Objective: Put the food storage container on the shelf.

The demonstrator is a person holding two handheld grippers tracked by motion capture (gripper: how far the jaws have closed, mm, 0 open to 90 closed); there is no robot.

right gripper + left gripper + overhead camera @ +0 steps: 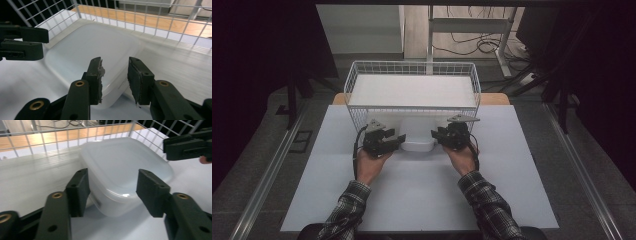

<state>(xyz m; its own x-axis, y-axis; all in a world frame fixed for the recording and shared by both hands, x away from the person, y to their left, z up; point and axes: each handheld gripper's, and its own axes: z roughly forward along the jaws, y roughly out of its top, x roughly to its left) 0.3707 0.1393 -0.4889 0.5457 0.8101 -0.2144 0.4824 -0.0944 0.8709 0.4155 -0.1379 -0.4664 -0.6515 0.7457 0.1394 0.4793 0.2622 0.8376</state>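
Lidded translucent plastic container (418,136) is sitting against the wire basket (357,80) front. Left gripper (113,188) and right gripper (115,75) are flanking the container, jaws spread, gripping nothing.

A translucent white container (418,134) sits on a pale white surface (422,190) by a white wire basket (412,70), between black claws with brass-coloured screws, and the sleeves (346,212) are dark plaid.

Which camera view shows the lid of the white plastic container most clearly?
The left gripper view: the container's lid shows nearly whole between the open jaws. The right gripper view shows it too, partly behind its jaws. The high view shows a small white patch by the wire basket.
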